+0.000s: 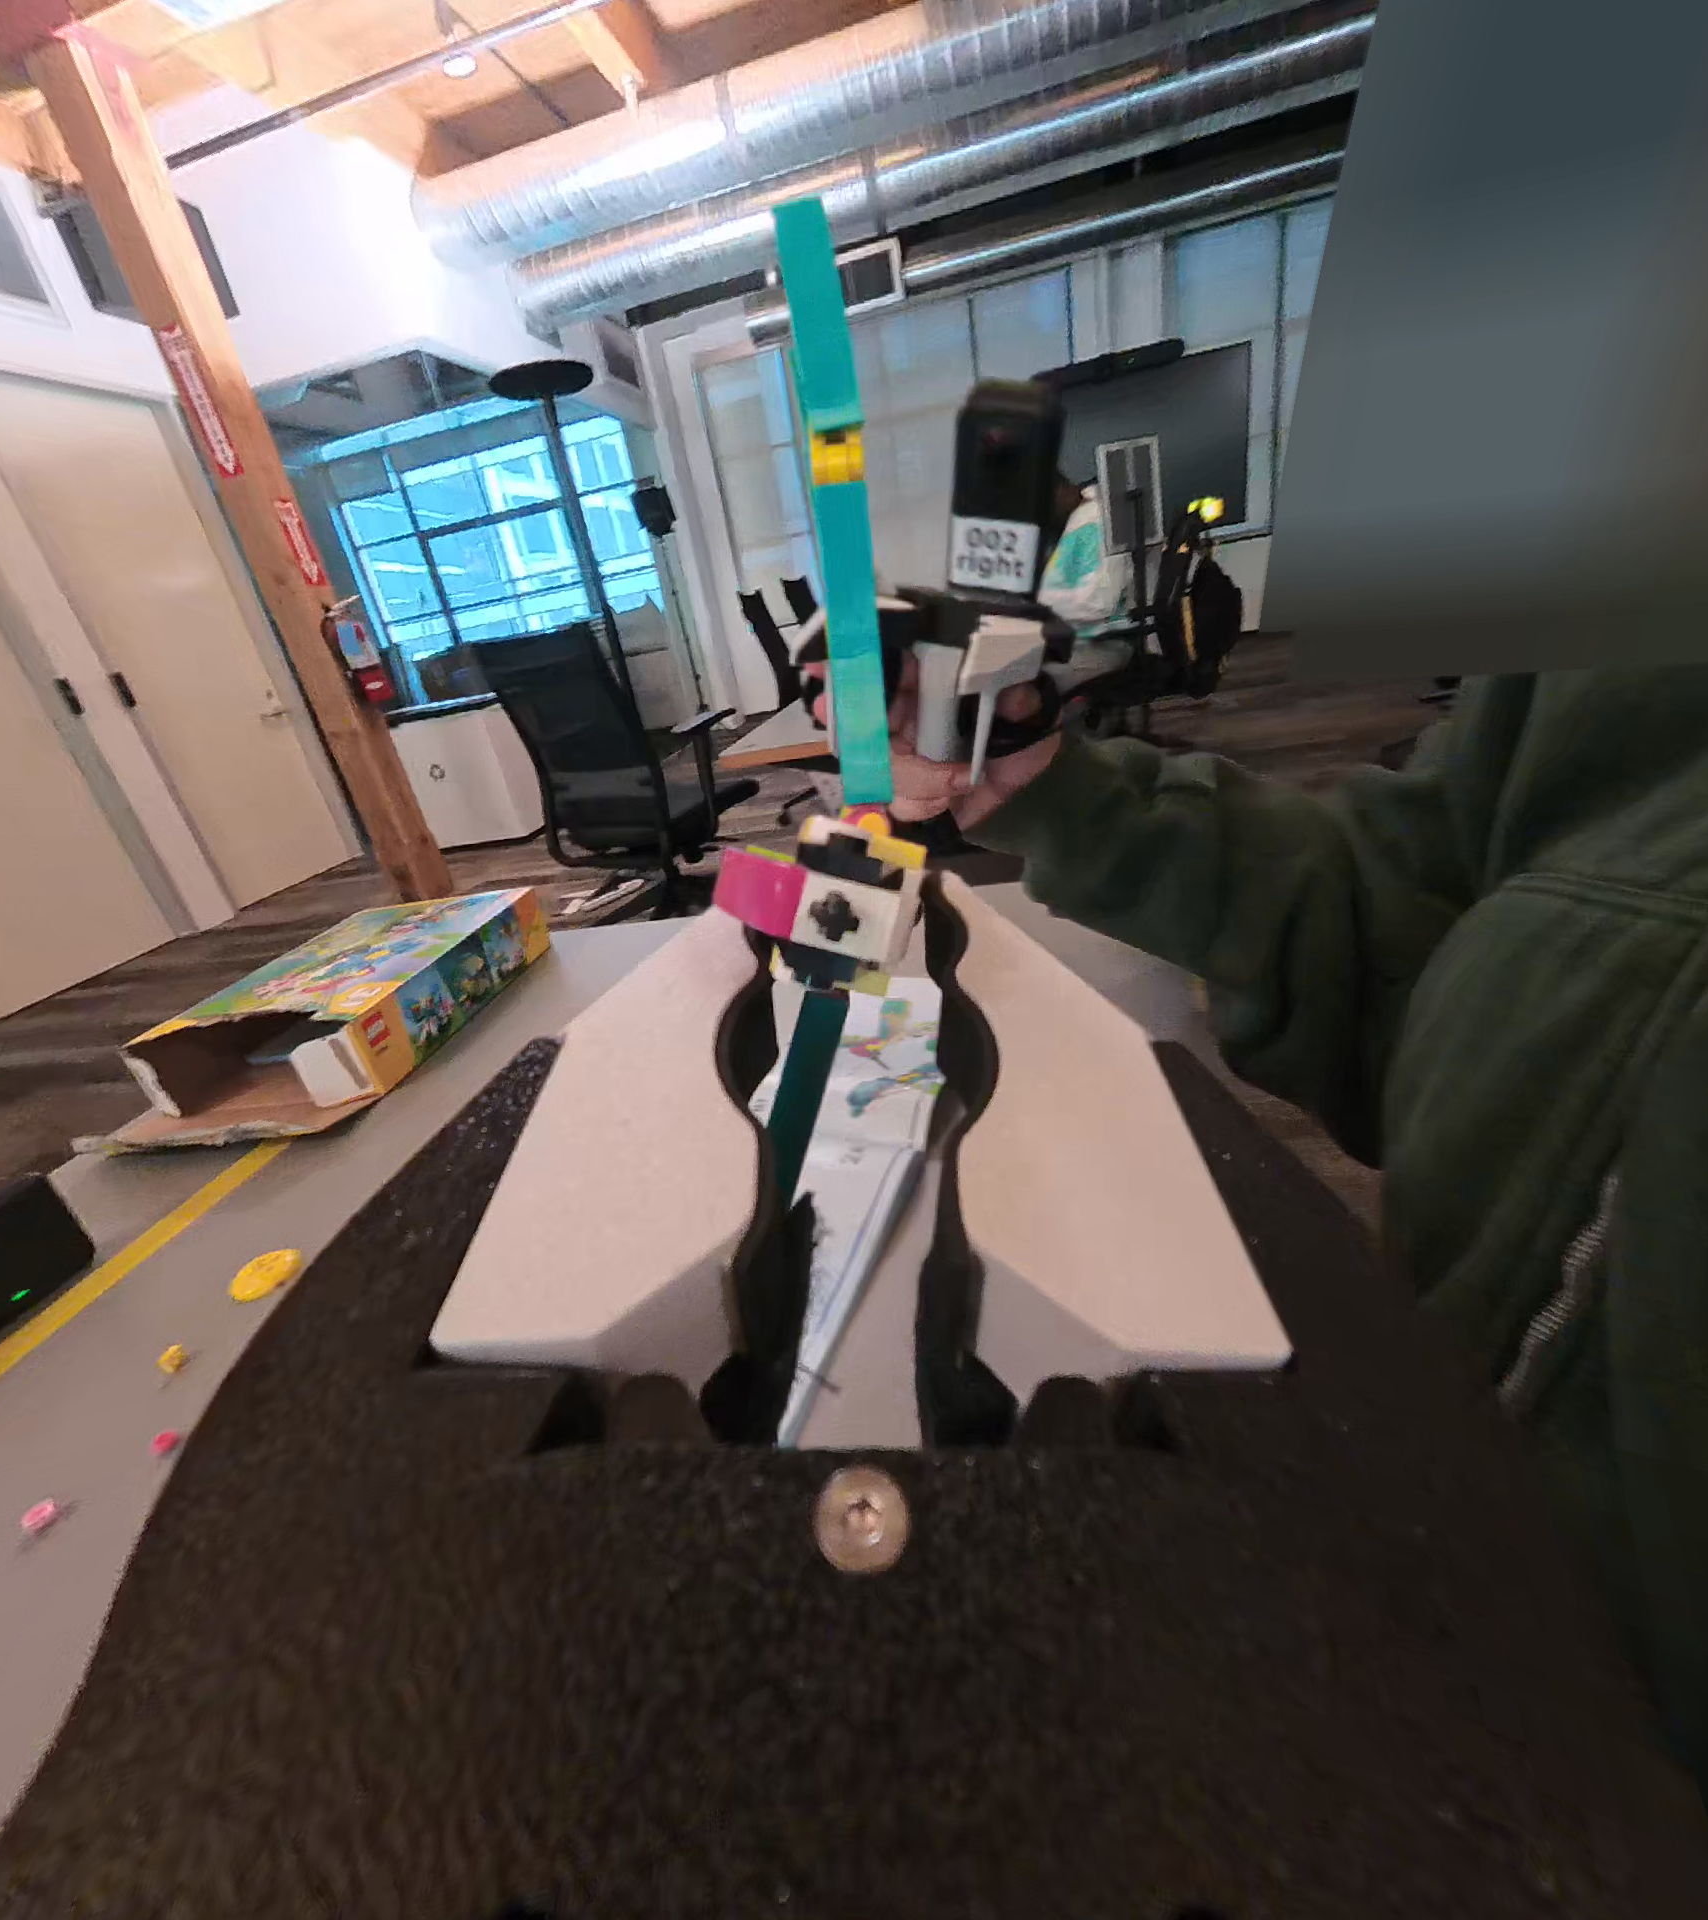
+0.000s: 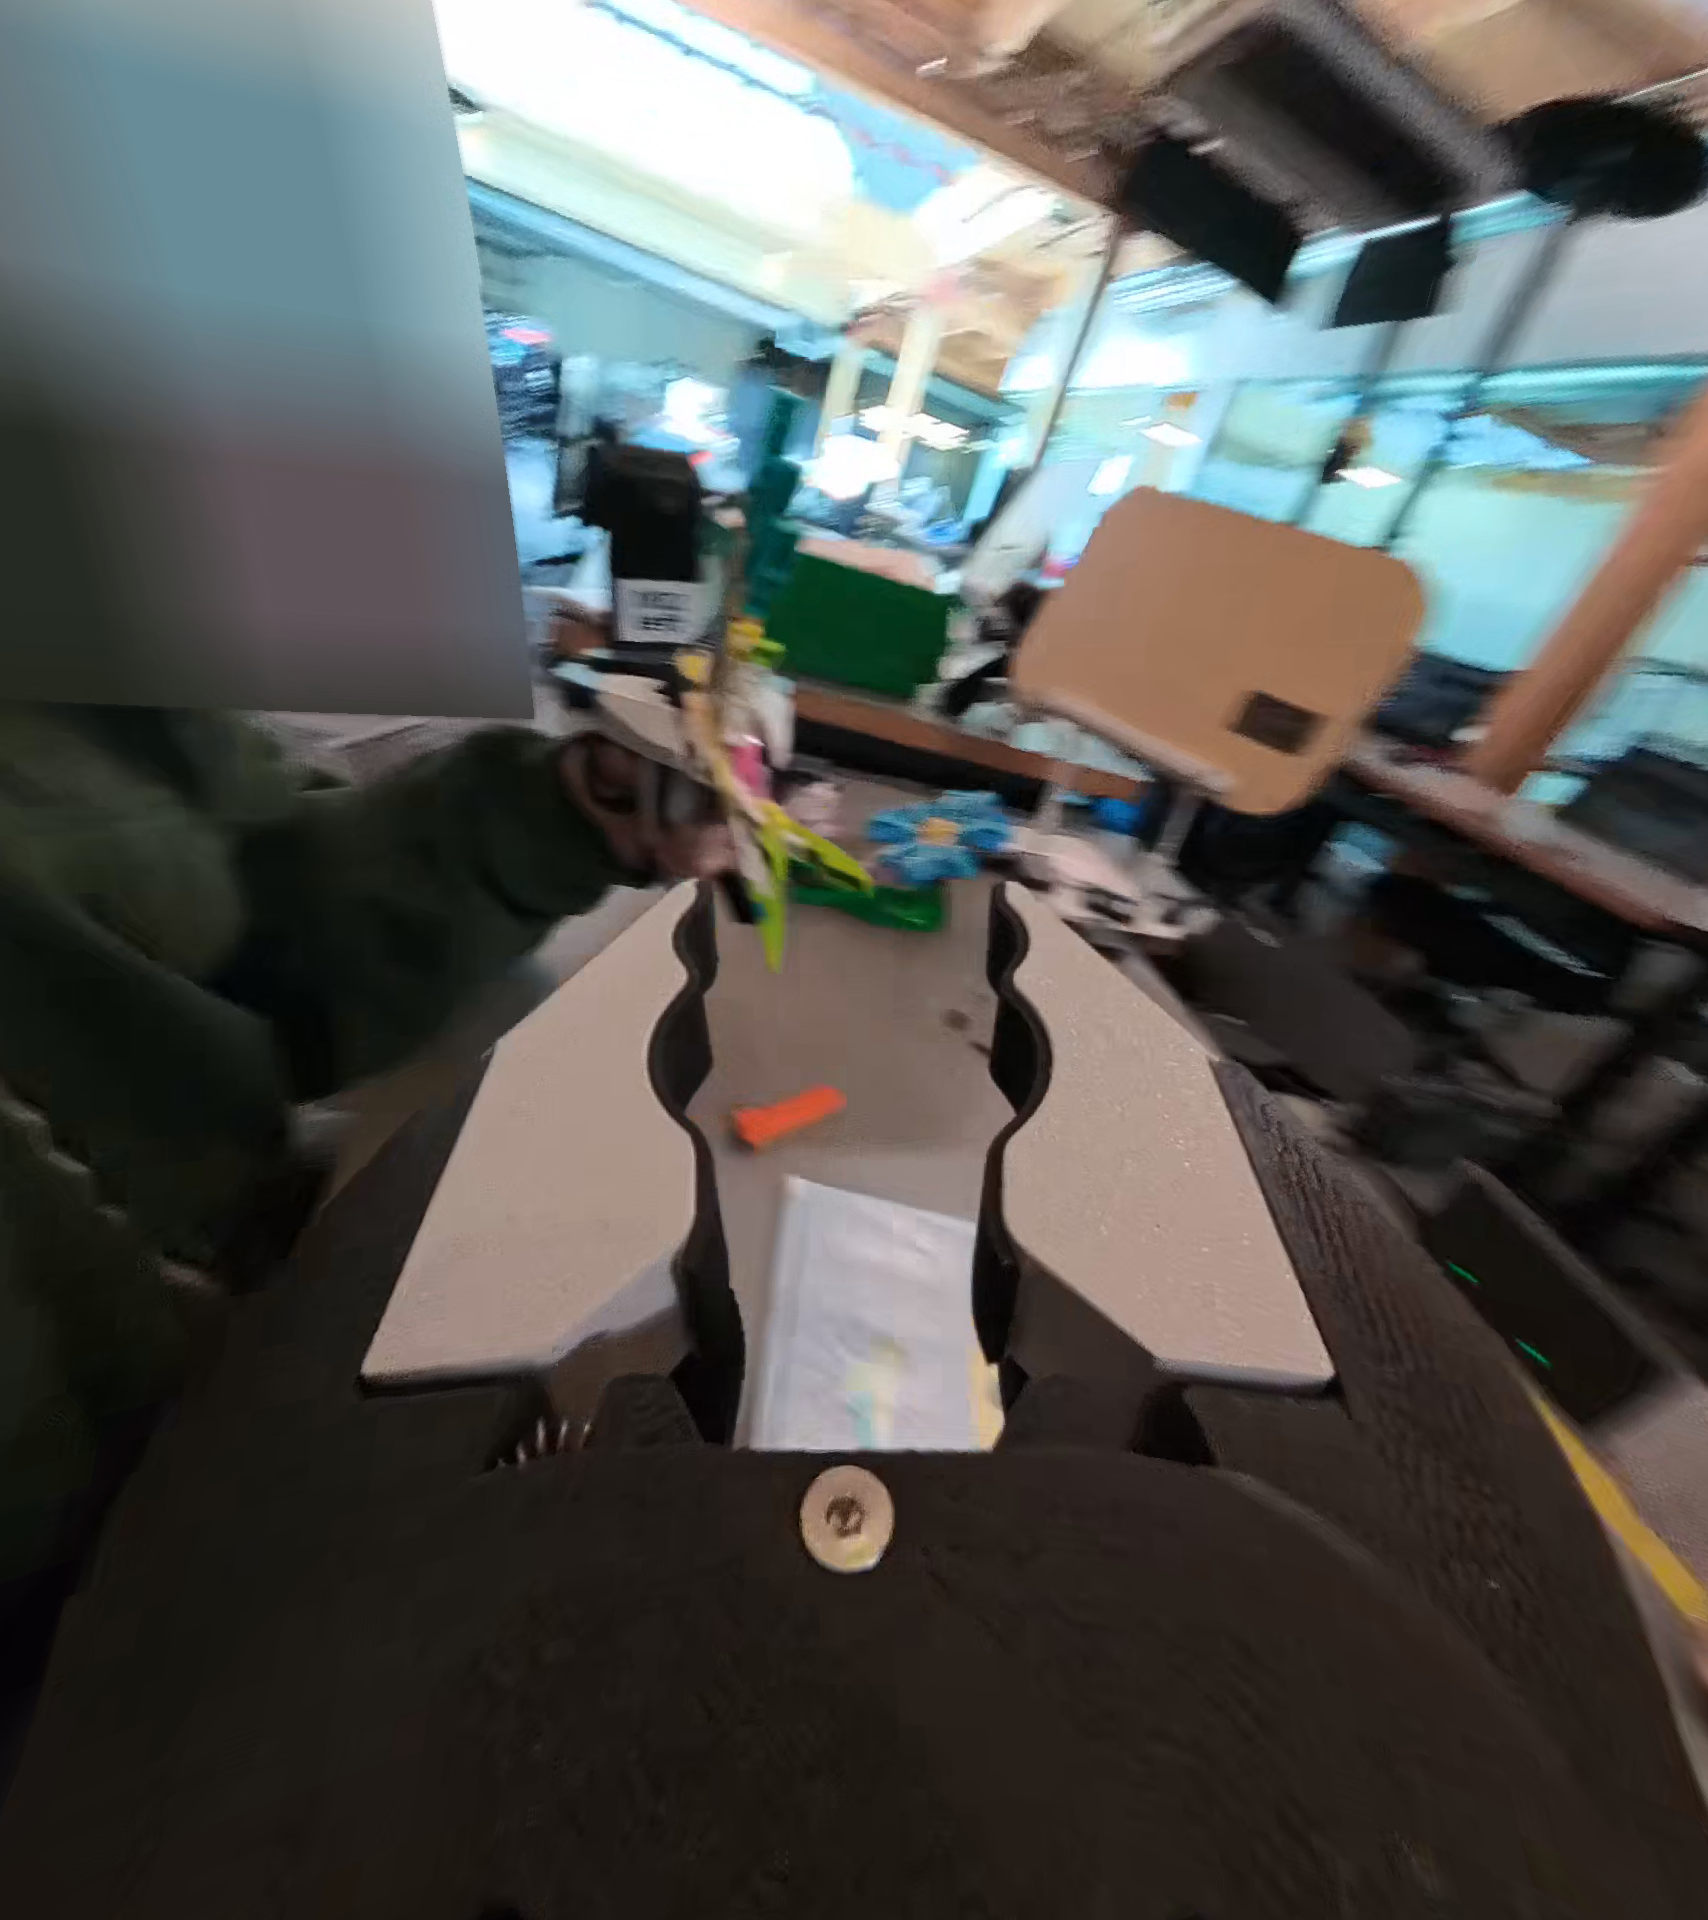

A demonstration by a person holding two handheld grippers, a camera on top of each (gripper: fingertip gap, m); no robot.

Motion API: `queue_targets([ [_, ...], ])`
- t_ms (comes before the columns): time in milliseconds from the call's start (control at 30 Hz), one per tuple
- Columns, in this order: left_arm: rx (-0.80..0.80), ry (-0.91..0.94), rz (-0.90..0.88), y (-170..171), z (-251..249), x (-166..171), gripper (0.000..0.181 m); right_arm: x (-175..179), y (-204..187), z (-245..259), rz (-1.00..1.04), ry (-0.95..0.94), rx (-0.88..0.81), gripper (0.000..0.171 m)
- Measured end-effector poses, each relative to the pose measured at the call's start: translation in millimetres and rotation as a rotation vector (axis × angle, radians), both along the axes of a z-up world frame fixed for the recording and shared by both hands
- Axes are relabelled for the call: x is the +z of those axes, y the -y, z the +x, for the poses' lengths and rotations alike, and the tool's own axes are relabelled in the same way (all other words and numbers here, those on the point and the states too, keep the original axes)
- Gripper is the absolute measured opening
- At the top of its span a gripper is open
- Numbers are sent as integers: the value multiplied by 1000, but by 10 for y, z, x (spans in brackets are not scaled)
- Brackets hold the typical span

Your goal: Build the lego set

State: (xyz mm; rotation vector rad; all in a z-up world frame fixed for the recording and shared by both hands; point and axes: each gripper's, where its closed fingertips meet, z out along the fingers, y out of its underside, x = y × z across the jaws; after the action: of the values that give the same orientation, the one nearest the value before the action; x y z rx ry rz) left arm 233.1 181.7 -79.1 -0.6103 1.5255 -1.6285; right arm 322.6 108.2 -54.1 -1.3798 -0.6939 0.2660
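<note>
My left gripper (image 1: 845, 935) is clenched on a lego assembly (image 1: 834, 899): a cluster of white, black, pink and lime bricks sits at my fingertips, a long teal strip rises upright from it with a small yellow piece partway up, and a darker teal strip runs back down between my fingers. Behind the strip, my right gripper (image 1: 933, 665) is held up in a hand, sleeve dark green; it bears a white sticker with printed writing, which I leave unread.

On the grey table (image 1: 476, 1049), off to the left, lies the torn-open set box (image 1: 351, 997), colourful, with a red brand square on its yellow end. A yellow disc (image 1: 265, 1273) and small yellow and pink bits lie loose nearer me, by a yellow line on the table. An instruction booklet (image 1: 881, 1081) shows through the gap between my fingers.

From the right wrist view, much blurred, my right gripper (image 2: 850, 925) stands released, holding nothing. Between its fingers I see an orange piece (image 2: 790, 1114) on the table and a white booklet (image 2: 871, 1320) nearer. Beyond stands a blue flower build (image 2: 933, 836) on a green base.
</note>
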Motion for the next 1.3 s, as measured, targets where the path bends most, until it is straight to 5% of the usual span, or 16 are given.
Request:
queue_targets([
  [267, -75, 41, 53, 159, -496, -20, 24, -133, -316, -1315, -158, 236, 227, 51],
  [567, -67, 59, 103, 245, -847, -65, 24, -445, -524, -1782, -341, 321, 296, 32],
  [833, 8, -9, 87, 99, -1130, -107, 22, -528, -740, -2126, -296, 341, 359, 15],
  [1000, 99, 2, 46, -99, -1319, -62, 23, -489, -942, -2304, -285, 256, 403, 13],
  [1100, 209, 50, -10, -333, -1452, 37, 48, -493, -1086, -2362, -298, 202, 417, 12],
  [1300, 577, 111, -151, -1202, -1978, 49, 62, -539, -1488, -2255, -261, 125, 310, 12],
])
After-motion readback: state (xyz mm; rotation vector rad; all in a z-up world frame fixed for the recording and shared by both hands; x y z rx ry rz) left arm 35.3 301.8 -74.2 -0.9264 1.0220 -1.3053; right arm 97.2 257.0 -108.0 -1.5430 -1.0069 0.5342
